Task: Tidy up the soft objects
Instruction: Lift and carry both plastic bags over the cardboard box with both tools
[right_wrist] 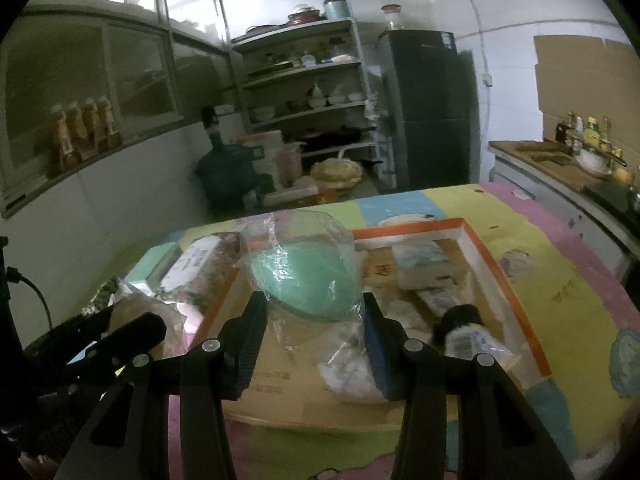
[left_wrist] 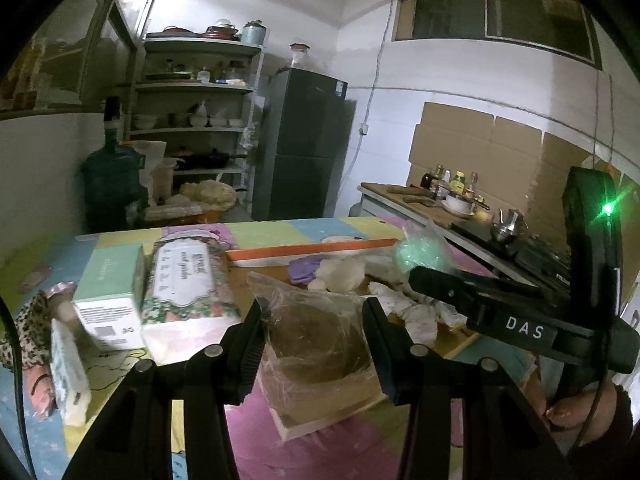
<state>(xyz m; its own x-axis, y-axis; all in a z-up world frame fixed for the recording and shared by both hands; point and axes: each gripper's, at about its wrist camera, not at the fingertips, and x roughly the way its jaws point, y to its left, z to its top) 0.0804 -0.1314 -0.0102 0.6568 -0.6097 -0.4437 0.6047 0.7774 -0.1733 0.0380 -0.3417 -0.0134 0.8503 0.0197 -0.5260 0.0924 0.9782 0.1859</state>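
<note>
Step in hand judged as carrying: two bagged soft items held above the desk (right_wrist: 560,264), one per gripper, near the shallow orange-rimmed box (right_wrist: 492,264).

Left gripper (left_wrist: 316,340) seen pinching a clear bag with a brown soft mass (left_wrist: 320,344) inside, pads pressed against the plastic on both sides. Bag hung over the near corner of the box.

Right gripper (right_wrist: 312,332) seen pinching a clear bag holding a mint-green soft item (right_wrist: 304,280), pads closed on the lower folds of the plastic. Bag hung over the left half of the box.

Box found already holding white crumpled pieces (right_wrist: 352,376), a pale packet (right_wrist: 420,264) and a black-tufted item with a barcode label (right_wrist: 468,332). Floral tissue pack (left_wrist: 184,280) and mint carton (left_wrist: 108,292) lying just beside the box on the left.

Next move judged to call for lowering each bag onto a free patch of the box floor before releasing, clear of the other gripper close alongside.

Not made out: nature of the brown mass and of the green item through creased plastic; near edge of the box behind the fingers; the leopard-print cloth (left_wrist: 28,332), cut off at the left border; motion blur over the left-hand packs.
</note>
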